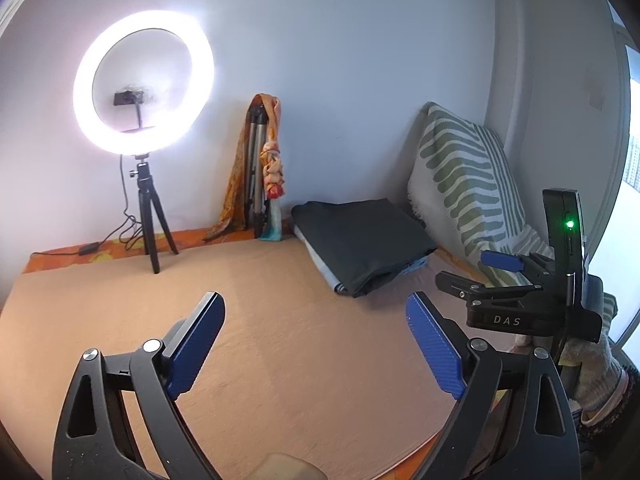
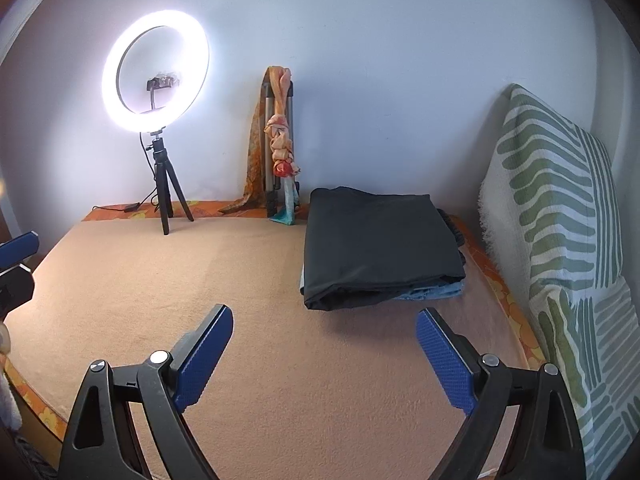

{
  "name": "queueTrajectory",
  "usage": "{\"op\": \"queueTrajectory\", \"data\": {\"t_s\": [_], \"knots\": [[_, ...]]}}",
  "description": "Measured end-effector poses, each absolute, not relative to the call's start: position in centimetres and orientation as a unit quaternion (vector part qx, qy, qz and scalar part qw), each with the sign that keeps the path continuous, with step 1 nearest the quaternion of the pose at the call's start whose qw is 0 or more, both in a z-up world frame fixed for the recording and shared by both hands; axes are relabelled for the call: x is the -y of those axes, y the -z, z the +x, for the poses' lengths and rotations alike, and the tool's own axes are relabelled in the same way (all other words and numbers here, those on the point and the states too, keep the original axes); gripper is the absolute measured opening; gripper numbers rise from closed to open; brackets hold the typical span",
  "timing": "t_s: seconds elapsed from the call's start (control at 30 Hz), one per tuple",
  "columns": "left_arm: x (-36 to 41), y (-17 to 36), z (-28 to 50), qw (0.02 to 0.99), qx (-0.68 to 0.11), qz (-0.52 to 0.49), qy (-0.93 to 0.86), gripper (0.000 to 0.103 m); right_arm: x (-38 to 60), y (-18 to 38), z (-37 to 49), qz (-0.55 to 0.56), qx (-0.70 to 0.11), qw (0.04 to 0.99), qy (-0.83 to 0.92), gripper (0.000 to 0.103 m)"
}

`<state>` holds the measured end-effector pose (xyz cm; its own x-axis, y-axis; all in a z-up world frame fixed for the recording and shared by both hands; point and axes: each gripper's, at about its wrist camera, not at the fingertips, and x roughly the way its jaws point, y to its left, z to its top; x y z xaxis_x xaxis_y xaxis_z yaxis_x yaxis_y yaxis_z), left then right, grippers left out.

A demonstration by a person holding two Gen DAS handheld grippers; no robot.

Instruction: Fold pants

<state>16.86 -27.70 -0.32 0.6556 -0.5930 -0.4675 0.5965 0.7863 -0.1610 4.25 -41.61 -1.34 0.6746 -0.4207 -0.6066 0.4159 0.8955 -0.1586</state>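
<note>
1. Peach blanket (image 2: 248, 280) lies bare before us; folded dark pants (image 2: 380, 240) sit stacked at one o'clock.
2. Left tongs (image 1: 316, 344) and right tongs (image 2: 324, 354) gape wide, holding nothing.
3. Folding looks finished.

A plain pale wall (image 2: 400, 80) backs a bed covered in a peach blanket (image 2: 200, 300). At the bed's far edge a lit ring light (image 2: 156, 72) stands on a small black tripod (image 2: 168, 196), with a folded tripod draped in an orange scarf (image 2: 280, 140) leaning on the wall. A green-striped cushion (image 2: 560, 220) lines the right edge, and daylight enters a window (image 1: 632, 140) at right.
</note>
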Motion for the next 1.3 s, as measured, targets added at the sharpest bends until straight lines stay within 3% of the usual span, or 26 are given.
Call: {"op": "queueTrajectory", "data": {"t_s": [0.33, 0.4, 1.3], "knots": [[28.0, 1.7, 16.9, 0.910, -0.260, 0.013, 0.322, 0.099, 42.9, 3.1, 3.1, 0.007, -0.327, 0.909, 0.258, 0.095], [28.1, 2.1, 17.0, 0.910, -0.263, 0.015, 0.321, 0.099, 43.1, 3.2, 2.9, 0.004, -0.319, 0.909, 0.268, 0.103], [28.2, 4.4, 17.3, 0.903, -0.294, 0.038, 0.311, 0.100, 43.7, 5.0, 3.4, -0.006, -0.321, 0.907, 0.273, 0.103]]}}
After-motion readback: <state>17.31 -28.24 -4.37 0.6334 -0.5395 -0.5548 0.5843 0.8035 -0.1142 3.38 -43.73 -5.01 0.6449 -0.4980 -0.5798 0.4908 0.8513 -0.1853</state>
